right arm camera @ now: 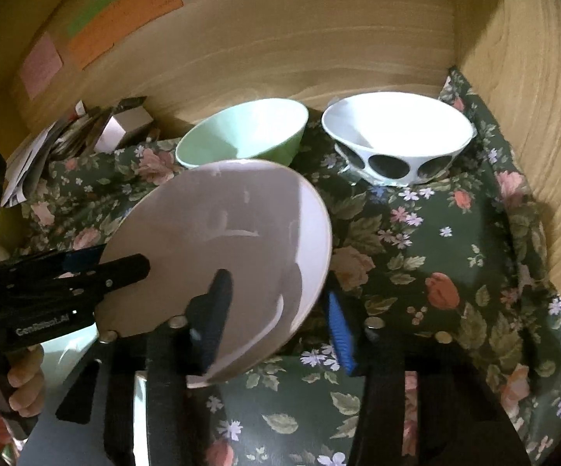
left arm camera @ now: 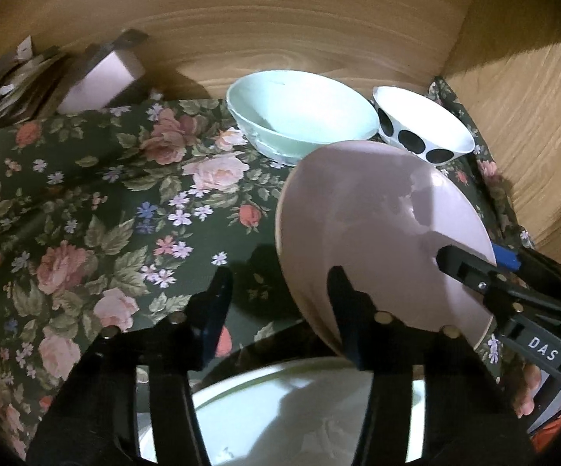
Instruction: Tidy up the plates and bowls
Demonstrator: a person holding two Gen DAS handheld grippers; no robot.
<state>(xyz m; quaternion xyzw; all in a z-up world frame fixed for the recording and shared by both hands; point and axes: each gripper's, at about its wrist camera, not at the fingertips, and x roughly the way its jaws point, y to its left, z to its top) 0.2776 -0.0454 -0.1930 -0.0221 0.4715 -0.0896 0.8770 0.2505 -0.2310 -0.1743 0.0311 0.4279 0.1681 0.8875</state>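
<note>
Left wrist view: a pale pink plate tilts above a dark floral cloth, its edge between the left gripper's part-open fingers; whether they press it is unclear. The right gripper pinches its far rim. Behind sit a mint bowl and a spotted bowl. Right wrist view: the right gripper straddles the plate's rim, its grip likewise unclear; the left gripper clamps the opposite edge.

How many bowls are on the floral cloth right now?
2. A mint green bowl stands at the back by the wooden wall; a white bowl with black dots stands to its right, near the corner. The tilted pink plate may hide others.
</note>
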